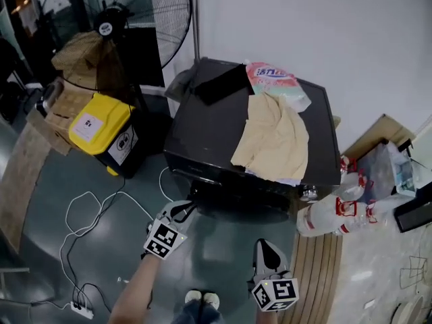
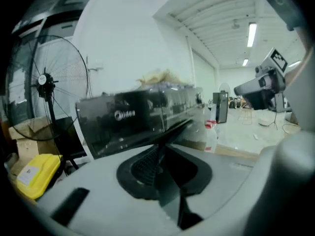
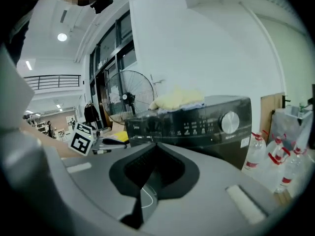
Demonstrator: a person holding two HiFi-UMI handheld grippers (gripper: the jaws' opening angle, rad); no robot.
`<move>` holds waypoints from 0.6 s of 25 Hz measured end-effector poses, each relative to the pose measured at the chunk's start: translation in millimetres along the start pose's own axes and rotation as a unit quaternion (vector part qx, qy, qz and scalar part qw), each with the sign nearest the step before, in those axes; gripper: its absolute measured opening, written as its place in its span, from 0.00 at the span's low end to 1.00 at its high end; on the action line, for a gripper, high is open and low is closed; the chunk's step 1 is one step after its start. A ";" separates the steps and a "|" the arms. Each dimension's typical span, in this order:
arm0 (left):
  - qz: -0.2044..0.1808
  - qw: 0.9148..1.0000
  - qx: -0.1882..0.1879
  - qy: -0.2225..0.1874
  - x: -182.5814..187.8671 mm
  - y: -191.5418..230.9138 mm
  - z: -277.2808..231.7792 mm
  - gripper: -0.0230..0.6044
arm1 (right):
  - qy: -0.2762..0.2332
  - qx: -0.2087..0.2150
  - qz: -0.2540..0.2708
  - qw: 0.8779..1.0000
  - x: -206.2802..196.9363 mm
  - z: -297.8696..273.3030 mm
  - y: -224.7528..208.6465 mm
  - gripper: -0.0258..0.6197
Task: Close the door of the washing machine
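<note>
The black front-loading washing machine [image 1: 216, 133] stands against the white wall, with a beige cloth [image 1: 273, 137], a pink detergent bag [image 1: 277, 79] and a black cloth [image 1: 219, 83] on its top. Its control panel [image 3: 197, 124] faces both grippers, and its door is hidden below the front edge. My left gripper [image 1: 181, 210] hangs in the air just in front of the machine's lower left front, jaws together and empty [image 2: 165, 139]. My right gripper [image 1: 265, 247] is a little farther back to the right, its tips also meeting with nothing between them [image 3: 155, 145].
A yellow bin [image 1: 101, 123] and a standing fan [image 1: 128, 19] are left of the machine. Clear water bottles [image 1: 337, 211] lie at its right front corner. White cables [image 1: 88, 214] run across the grey floor to a power strip [image 1: 81, 309].
</note>
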State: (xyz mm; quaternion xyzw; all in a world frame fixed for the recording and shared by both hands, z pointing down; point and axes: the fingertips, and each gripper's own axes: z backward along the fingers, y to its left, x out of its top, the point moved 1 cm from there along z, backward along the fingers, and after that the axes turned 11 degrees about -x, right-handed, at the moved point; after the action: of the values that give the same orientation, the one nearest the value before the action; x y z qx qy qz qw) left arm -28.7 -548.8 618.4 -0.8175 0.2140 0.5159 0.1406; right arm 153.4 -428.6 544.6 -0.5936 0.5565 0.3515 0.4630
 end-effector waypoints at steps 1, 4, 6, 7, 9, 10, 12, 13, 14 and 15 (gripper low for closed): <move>-0.001 1.000 0.007 -0.021 25.5 -5.6 12.8 0.10 | -0.015 -0.001 0.002 1.000 20.1 4.8 -0.6 0.06; 0.003 0.996 0.032 -0.087 107.4 -16.7 53.1 0.05 | -0.066 -0.003 0.008 0.998 87.9 25.0 -1.5 0.06; 0.002 0.990 0.047 -0.131 167.0 -22.0 78.6 0.04 | -0.104 -0.004 0.011 0.995 135.9 42.8 -1.5 0.06; -0.004 0.987 0.051 -0.152 197.2 -24.6 90.2 0.04 | -0.124 -0.004 0.013 0.992 159.9 52.9 -1.2 0.06; -0.025 0.980 0.057 -0.188 254.7 -31.1 111.8 0.04 | -0.166 -0.004 0.019 0.986 206.1 75.1 -0.3 0.06; -0.036 0.977 0.059 -0.203 280.7 -35.4 122.1 0.04 | -0.186 -0.004 0.022 0.982 227.2 86.7 -0.2 0.06; -0.056 0.970 0.063 -0.228 326.2 -45.9 142.1 0.04 | -0.223 -0.006 0.023 0.975 264.3 108.8 -0.5 0.06; -0.067 0.967 0.064 -0.238 345.8 -52.1 151.3 0.04 | -0.239 -0.006 0.023 0.971 280.1 118.7 -0.5 0.06; -0.076 0.964 0.066 -0.247 362.7 -58.7 159.7 0.04 | -0.252 -0.007 0.023 0.967 293.8 127.7 -0.1 0.06; -0.085 0.961 0.067 -0.253 376.6 -65.3 167.2 0.04 | -0.265 -0.007 0.024 0.964 305.3 135.9 0.7 0.06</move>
State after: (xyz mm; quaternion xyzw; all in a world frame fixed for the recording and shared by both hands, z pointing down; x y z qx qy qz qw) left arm 14.4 -493.8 207.2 -0.6644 0.1352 0.6761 0.2885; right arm 206.8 -403.0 215.7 -0.4691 0.4259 0.5112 0.5807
